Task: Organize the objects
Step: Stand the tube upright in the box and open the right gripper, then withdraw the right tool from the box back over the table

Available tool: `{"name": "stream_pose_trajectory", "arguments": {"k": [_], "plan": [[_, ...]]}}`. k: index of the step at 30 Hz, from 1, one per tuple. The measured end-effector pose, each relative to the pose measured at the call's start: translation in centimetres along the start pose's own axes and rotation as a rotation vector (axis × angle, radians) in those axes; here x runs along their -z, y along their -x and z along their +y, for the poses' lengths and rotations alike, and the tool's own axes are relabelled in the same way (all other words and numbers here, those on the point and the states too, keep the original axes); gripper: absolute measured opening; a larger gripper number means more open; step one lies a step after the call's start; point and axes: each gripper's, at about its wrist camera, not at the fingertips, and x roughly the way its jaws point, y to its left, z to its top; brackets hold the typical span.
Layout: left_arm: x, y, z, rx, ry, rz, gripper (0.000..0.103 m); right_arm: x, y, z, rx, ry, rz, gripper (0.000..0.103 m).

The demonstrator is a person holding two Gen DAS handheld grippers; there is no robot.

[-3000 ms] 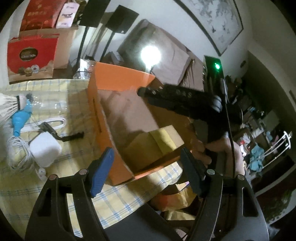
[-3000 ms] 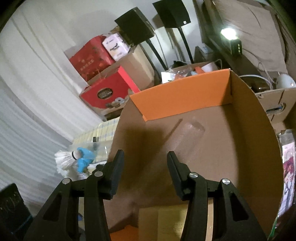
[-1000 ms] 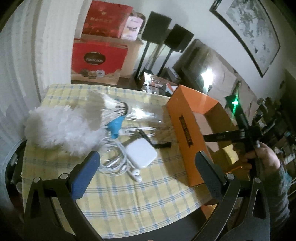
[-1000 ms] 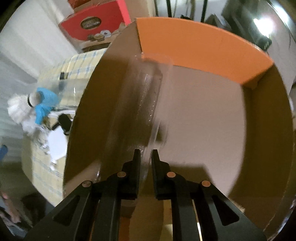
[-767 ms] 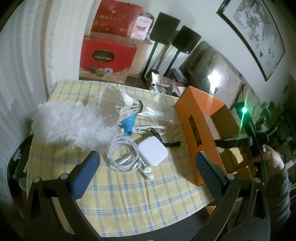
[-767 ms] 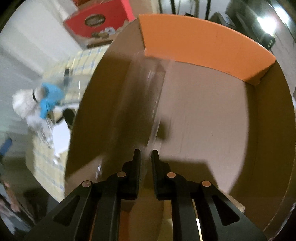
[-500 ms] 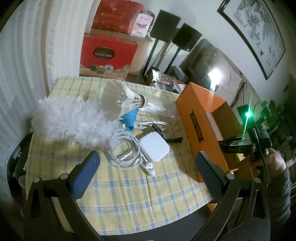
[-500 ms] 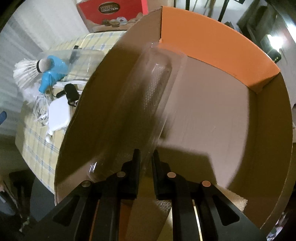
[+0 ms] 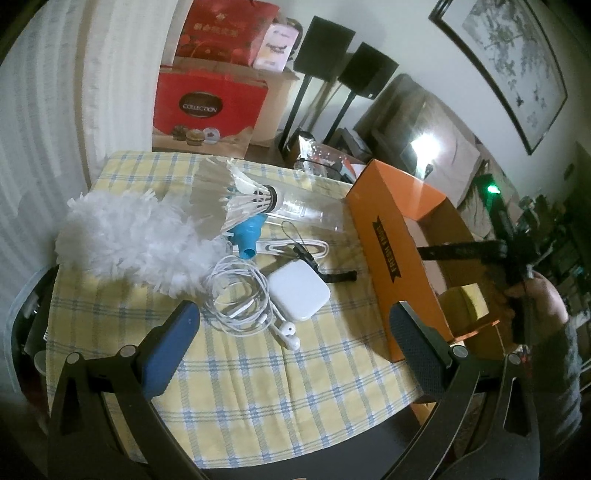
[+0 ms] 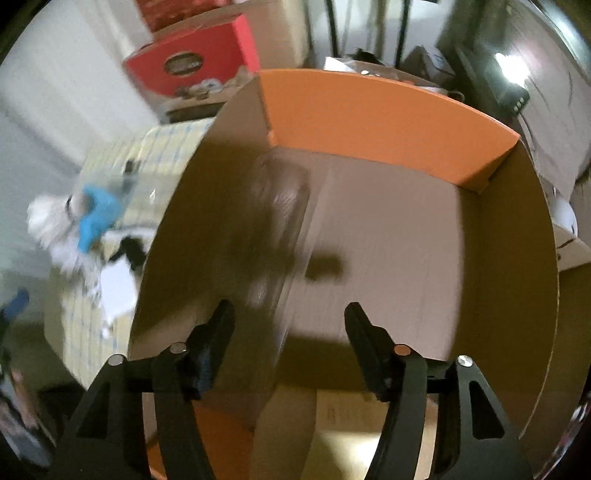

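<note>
An orange cardboard box (image 9: 388, 236) lies open at the right edge of the checked table (image 9: 240, 369). My right gripper (image 10: 288, 339) is open inside the box (image 10: 388, 122), and a clear plastic tube (image 10: 280, 229) lies blurred between its fingers against the box's left wall. My left gripper (image 9: 291, 343) is open and empty above the table's near side. On the table lie a white feather duster (image 9: 125, 236), a shuttlecock (image 9: 240, 199) in a clear tube, a blue piece (image 9: 247, 236), white earphones (image 9: 240, 299) and a white case (image 9: 298, 291).
A black strap (image 9: 332, 275) lies next to the case. Red gift boxes (image 9: 207, 107) and black speakers (image 9: 325, 29) stand behind the table. A white curtain hangs at the left. The right hand and gripper handle (image 9: 517, 273) reach over the box.
My right gripper has opened and let go of the clear tube, which now lies in the box. My left gripper stayed open, holding its high view over the table.
</note>
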Motion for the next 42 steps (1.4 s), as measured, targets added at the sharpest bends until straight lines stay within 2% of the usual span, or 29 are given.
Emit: {"name": "stream_pose_trajectory", "arguments": {"k": [2, 4, 9, 15, 18, 19, 20, 22, 24, 29, 35, 37, 40, 42], "plan": [[0.1, 0.0, -0.1, -0.002, 0.0, -0.001, 0.102, -1.6, -0.7, -0.2, 0.02, -0.03, 0.008, 0.024], [0.1, 0.0, 0.0, -0.006, 0.001, 0.0, 0.102, -2.3, -1.6, 0.1, 0.009, -0.064, 0.022, 0.012], [-0.2, 0.2, 0.8, -0.021, 0.002, -0.004, 0.102, -2.1, -2.9, 0.8, -0.028, -0.061, 0.03, 0.007], [-0.2, 0.4, 2.4, -0.033, 0.036, -0.01, 0.102, -0.5, -2.5, 2.2, -0.012, 0.0, 0.057, 0.008], [-0.2, 0.7, 3.1, -0.037, 0.048, -0.017, 0.102, -0.2, -1.4, 2.1, 0.018, -0.005, 0.034, 0.015], [-0.2, 0.8, 3.4, -0.038, 0.051, -0.019, 0.102, -0.1, -0.7, 2.1, 0.024, -0.009, 0.015, 0.021], [-0.2, 1.0, 3.6, -0.039, 0.053, -0.022, 0.102, -0.1, 0.0, 2.2, 0.021, -0.015, -0.003, 0.033], [-0.2, 1.2, 3.9, -0.044, 0.055, -0.026, 0.102, 0.1, 1.7, 2.7, 0.009, -0.018, -0.054, 0.045], [-0.2, 1.5, 4.3, -0.05, 0.061, -0.031, 0.102, 0.5, 3.2, 3.6, 0.007, -0.01, -0.102, 0.048], [0.1, 1.7, 5.5, -0.061, 0.08, -0.041, 0.102, 1.4, 6.3, 7.3, -0.068, 0.044, -0.193, 0.053], [0.8, 1.2, 6.5, -0.075, 0.092, -0.028, 0.101, 2.2, 6.4, 13.0, -0.097, 0.135, -0.239, 0.056], [1.0, 0.8, 6.6, -0.078, 0.09, -0.02, 0.097, 2.3, 6.0, 14.5, -0.099, 0.153, -0.243, 0.058], [1.2, 0.2, 6.8, -0.083, 0.097, -0.014, 0.094, 2.8, 4.6, 16.4, -0.06, 0.18, -0.251, 0.068], [1.4, -0.3, 7.1, -0.079, 0.109, -0.006, 0.091, 3.2, 3.5, 17.6, -0.033, 0.191, -0.255, 0.069]]}}
